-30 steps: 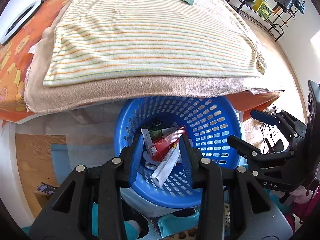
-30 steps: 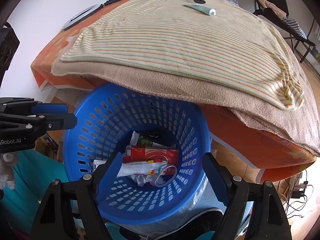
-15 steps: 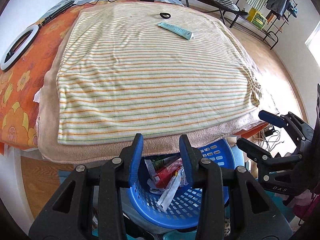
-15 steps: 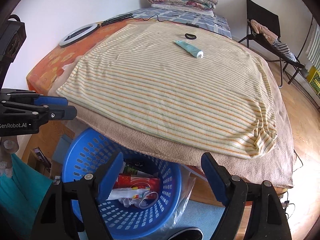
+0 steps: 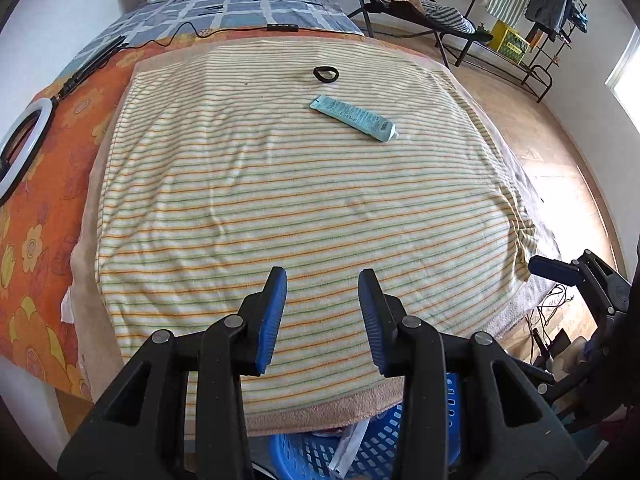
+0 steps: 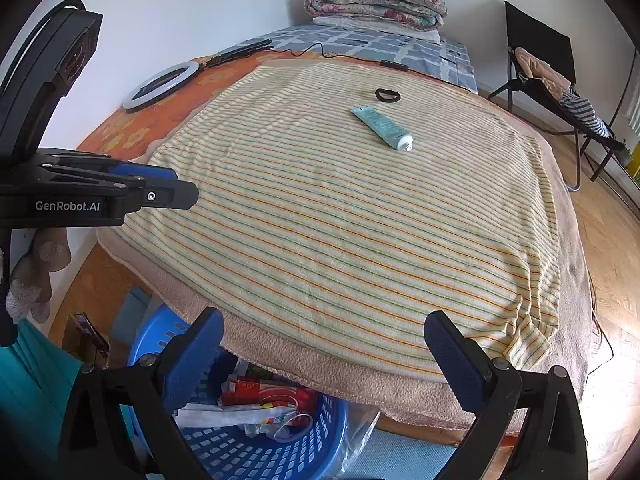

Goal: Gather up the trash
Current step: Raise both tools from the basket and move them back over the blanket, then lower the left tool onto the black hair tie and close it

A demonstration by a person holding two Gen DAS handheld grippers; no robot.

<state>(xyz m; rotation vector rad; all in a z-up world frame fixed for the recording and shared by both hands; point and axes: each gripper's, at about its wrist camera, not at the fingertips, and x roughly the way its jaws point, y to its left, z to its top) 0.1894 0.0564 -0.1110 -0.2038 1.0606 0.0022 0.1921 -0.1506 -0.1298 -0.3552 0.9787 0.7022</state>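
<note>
Both claws hang empty at the bed's near edge: right claw (image 6: 324,354) wide open, left claw (image 5: 322,320) partly. The teal tube (image 6: 382,127) lies far across the striped towel (image 6: 340,216), cap end nearer and rightward, roughly equally far from both.

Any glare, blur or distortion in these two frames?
Left wrist: sharp, strong fisheye bulge in the striped towel, blown-out window at right. Right wrist: sharp, same curvature, sun glare on the wooden floor at right; teal tube clearly legible.
</note>
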